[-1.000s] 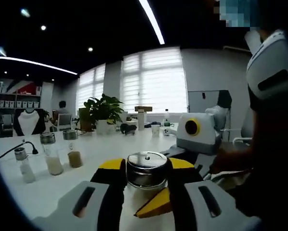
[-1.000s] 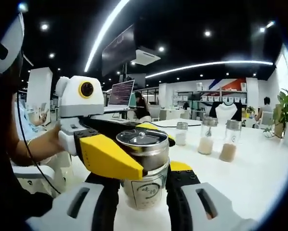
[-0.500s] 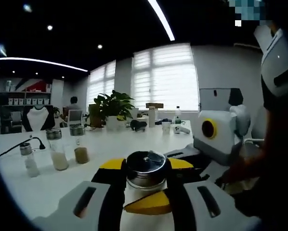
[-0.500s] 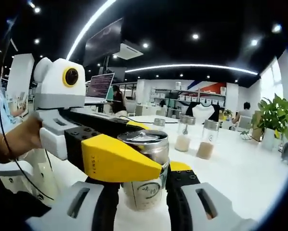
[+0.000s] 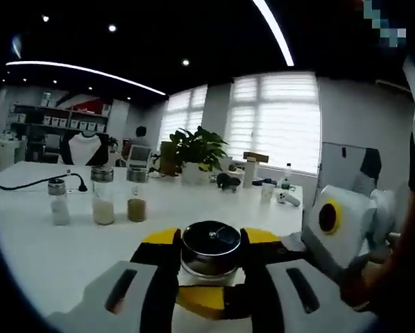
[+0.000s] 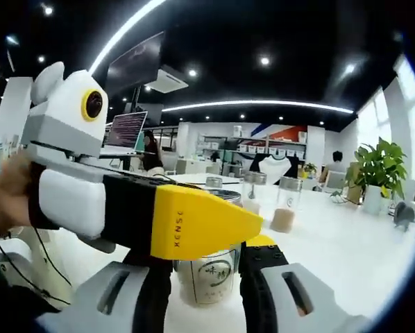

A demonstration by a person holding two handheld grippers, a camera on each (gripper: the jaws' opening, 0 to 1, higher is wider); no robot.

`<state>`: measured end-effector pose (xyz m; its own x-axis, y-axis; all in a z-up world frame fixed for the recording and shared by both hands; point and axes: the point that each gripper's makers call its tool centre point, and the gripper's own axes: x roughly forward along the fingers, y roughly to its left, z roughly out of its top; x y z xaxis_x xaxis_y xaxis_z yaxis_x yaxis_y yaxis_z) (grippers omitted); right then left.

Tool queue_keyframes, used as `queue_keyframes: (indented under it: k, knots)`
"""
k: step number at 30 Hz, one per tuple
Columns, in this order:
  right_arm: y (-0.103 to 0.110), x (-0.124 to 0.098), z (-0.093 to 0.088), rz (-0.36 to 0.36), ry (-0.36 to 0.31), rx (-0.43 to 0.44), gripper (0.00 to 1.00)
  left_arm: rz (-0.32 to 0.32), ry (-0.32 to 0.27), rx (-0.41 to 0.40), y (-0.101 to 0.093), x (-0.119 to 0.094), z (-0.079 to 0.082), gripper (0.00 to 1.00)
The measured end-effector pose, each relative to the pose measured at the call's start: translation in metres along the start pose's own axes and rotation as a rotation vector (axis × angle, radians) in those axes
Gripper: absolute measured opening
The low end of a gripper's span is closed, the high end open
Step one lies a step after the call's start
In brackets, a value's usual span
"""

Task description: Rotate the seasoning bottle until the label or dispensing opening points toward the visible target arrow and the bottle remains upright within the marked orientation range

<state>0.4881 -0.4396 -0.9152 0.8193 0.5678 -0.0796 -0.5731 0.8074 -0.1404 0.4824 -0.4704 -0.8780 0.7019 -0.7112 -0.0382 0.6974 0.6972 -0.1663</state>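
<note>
The seasoning bottle [image 5: 209,251] is a clear jar with a round metal lid, standing upright on the white table [image 5: 48,257]. My left gripper [image 5: 209,239] is shut on it at lid height, its yellow-tipped jaws tight on both sides. In the right gripper view the bottle's printed label [image 6: 211,275] faces the camera. My right gripper [image 6: 209,258] is shut on the bottle's lower body. The left gripper [image 6: 218,223] reaches in from the left there, and its yellow jaw hides the lid. A yellow jaw of the right gripper [image 5: 204,300] shows under the lid.
Three small spice jars [image 5: 102,205] stand in a row on the table further off; two of these jars [image 6: 285,208] appear past the bottle. A black cable [image 5: 27,184] lies at the table's far side. A potted plant [image 5: 193,149] and a person's hand [image 6: 6,201] are nearby.
Both views have swung round while the bottle stays held by both grippers. In the right gripper view the left gripper's yellow jaw has come across and now covers the lid.
</note>
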Motion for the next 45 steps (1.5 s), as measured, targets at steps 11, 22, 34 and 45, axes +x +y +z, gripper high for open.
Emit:
queue_keyframes:
  k: [11,22,34,45]
  knots:
    - [-0.002,0.001,-0.005,-0.009,0.005,0.000,0.34,0.065,-0.005,-0.039,0.002,0.005,-0.002,0.36]
    - [0.005,0.001,-0.002,0.067,-0.006,0.031,0.34,0.002,0.007,0.015,0.004,0.001,-0.001,0.35]
    - [0.015,0.001,-0.004,0.151,0.020,0.070,0.34,-0.099,0.033,0.057,0.002,-0.002,-0.005,0.35]
    - [0.017,-0.001,-0.012,0.180,0.051,0.097,0.36,-0.117,0.036,0.074,0.004,-0.004,-0.009,0.35]
